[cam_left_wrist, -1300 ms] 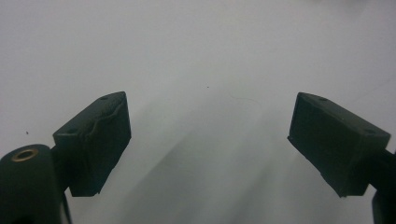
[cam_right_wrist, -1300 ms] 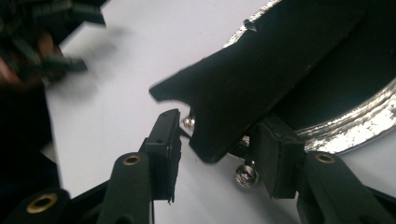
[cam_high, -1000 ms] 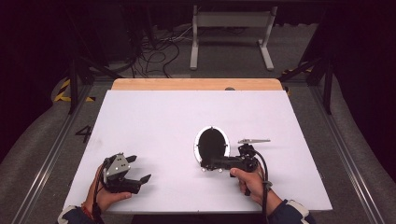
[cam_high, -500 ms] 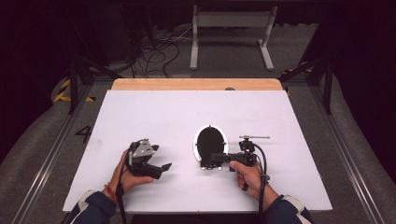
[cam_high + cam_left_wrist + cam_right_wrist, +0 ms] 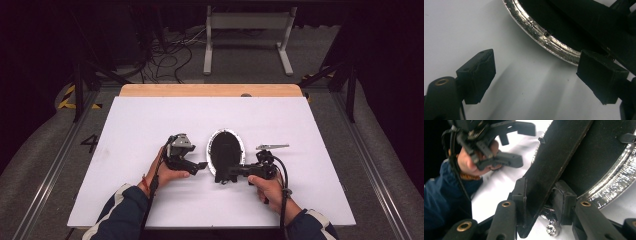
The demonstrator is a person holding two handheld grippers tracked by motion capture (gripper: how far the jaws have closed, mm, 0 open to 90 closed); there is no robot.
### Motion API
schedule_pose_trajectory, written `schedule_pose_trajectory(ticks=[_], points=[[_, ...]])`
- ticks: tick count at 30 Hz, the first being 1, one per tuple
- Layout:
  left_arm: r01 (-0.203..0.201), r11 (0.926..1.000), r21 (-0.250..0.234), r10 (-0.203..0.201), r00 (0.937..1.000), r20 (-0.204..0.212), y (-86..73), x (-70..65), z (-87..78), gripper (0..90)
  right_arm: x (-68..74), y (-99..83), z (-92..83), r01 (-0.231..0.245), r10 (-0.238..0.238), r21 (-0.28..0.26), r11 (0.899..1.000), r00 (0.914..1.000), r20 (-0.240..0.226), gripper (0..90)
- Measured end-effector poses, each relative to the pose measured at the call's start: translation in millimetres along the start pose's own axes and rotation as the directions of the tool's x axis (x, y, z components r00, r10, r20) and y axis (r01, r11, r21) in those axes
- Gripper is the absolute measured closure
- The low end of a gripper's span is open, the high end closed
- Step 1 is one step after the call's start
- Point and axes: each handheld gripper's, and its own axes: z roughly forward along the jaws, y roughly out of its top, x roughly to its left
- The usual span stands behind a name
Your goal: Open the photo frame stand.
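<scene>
**At the counter's middle: right tool clamped on a black flap, left tool spread wide**

At the centre of the high view, on the white counter (image 5: 130,125), lies an oval black object with a shiny silver rim (image 5: 226,150), standing lengthwise up the frame. Just below and right of it, the right tool (image 5: 224,176) points toward frame left, its tip meeting the oval's lower edge; the right hand (image 5: 265,187) grips it from the bottom of the frame, a cable looping past the wrist. Left of the oval, the left tool (image 5: 200,165) points toward frame right, close to the rim but apart from it, held by the left hand (image 5: 167,172) in a dark blue sleeve.

In the left gripper view, the two black jaws stand wide apart with bare white counter between them. The silver rim (image 5: 541,37) curves across the upper middle of the frame, and the right-hand jaw's tip overlaps it in the picture; whether they touch I cannot tell.

In the right gripper view, the jaws are closed on a thin black flap (image 5: 554,165) that rises from the lower centre to the upper right. Behind it, at right, the silver rim (image 5: 614,185) shows crinkled. At upper left, the left tool (image 5: 524,145) sits with its jaws parted.
</scene>
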Motion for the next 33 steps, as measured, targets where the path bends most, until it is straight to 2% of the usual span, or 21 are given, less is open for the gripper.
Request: schedule_pose_trajectory(ticks=[1, 4, 6, 9, 10, 13, 15, 16, 17, 19, 23, 25, 28, 29, 31, 32, 33], points=[[0.019, 0.9997, -0.015, -0.018, 0.9995, 0.024, 2.1, 1.5, 3.5, 16.3, 2.7, -0.1, -1.0, 0.042, -0.042, 0.007, 0.999, 0.9991, 0.008, 67.3], [0.018, 0.9996, -0.02, -0.017, 0.999, 0.042, 3.7, 1.2, 6.0, 17.1, 4.2, -0.4, -1.7, 0.069, -0.069, 0.009, 0.998, 0.9975, 0.012, 67.6], [0.011, 0.9997, -0.021, -0.01, 0.9983, 0.057, 5.1, 1.2, 7.3, 16.8, 6.0, -1.4, -2.7, 0.115, -0.115, 0.009, 0.993, 0.9932, 0.019, 68.1], [0.022, 0.9993, -0.029, -0.02, 0.9968, 0.077, 5.5, -0.5, 5.8, 19.3, 7.4, -2.0, -3.6, 0.139, -0.139, 0.013, 0.99, 0.9901, 0.021, 68.1], [0.012, 0.9995, -0.03, -0.009, 0.9967, 0.081, 5.9, -0.3, 5.7, 20.0, 8.0, -2.1, -3.7, 0.151, -0.151, 0.013, 0.988, 0.9883, 0.021, 68.2], [0.019, 0.9992, -0.034, -0.015, 0.994, 0.108, 6.9, -3.6, 5.9, 20.3, 9.8, -2.6, -4.4, 0.186, -0.186, 0.016, 0.982, 0.9822, 0.023, 68.3], [0.006, 0.9993, -0.036, -0.002, 0.9922, 0.125, 8.5, -6.9, 6.1, 21.7, 11.6, -3.1, -4.9, 0.214, -0.214, 0.016, 0.977, 0.9765, 0.024, 68.6], [-0.019, 0.9991, -0.038, 0.024, 0.9909, 0.132, 9.7, -7.2, 6.0, 22.8, 12.1, -3.0, -5.2, 0.222, -0.223, 0.018, 0.975, 0.9746, 0.024, 68.7], [-0.015, 0.9991, -0.039, 0.02, 0.99, 0.14, 10.1, -9.2, 5.6, 24.1, 12.7, -3.0, -5.2, 0.231, -0.232, 0.018, 0.973, 0.9725, 0.025, 68.7], [-0.012, 0.9989, -0.045, 0.019, 0.9872, 0.159, 11.0, -11.2, 5.2, 26.3, 13.2, -3.2, -5.3, 0.241, -0.241, 0.017, 0.97, 0.9702, 0.025, 68.7], [-0.035, 0.9978, -0.056, 0.046, 0.9803, 0.192, 12.2, -14.7, 5.4, 31.5, 13.3, -3.5, -5.5, 0.246, -0.246, 0.015, 0.969, 0.9689, 0.023, 68.7], [-0.04, 0.9978, -0.052, 0.05, 0.9806, 0.19, 12.7, -16.3, 5.0, 32.6, 13.3, -3.7, -5.5, 0.249, -0.25, 0.015, 0.968, 0.9681, 0.024, 68.7], [-0.029, 0.997, -0.071, 0.042, 0.9797, 0.196, 12.0, -13.7, 2.7, 38.4, 13.6, -3.9, -5.8, 0.254, -0.254, 0.019, 0.967, 0.9668, 0.027, 68.8], [-0.013, 0.9971, -0.076, 0.027, 0.98, 0.197, 11.5, -14.2, 1.6, 42.0, 13.8, -4.0, -5.8, 0.253, -0.254, 0.021, 0.967, 0.9669, 0.03, 68.8], [-0.02, 0.9967, -0.079, 0.035, 0.9812, 0.19, 11.5, -13.3, 0.7, 48.4, 14.3, -4.0, -6.2, 0.257, -0.258, 0.024, 0.966, 0.9657, 0.032, 68.8], [-0.021, 0.9964, -0.083, 0.036, 0.9822, 0.184, 11.4, -13.0, -0.2, 48.4, 14.3, -4.0, -6.2, 0.257, -0.258, 0.024, 0.966, 0.9657, 0.032, 68.8], [-0.007, 0.996, -0.089, 0.023, 0.9818, 0.188, 10.8, -12.5, -1.5, 54.4, 15.1, -4.4, -6.6, 0.262, -0.263, 0.025, 0.965, 0.9642, 0.035, 69.2]])
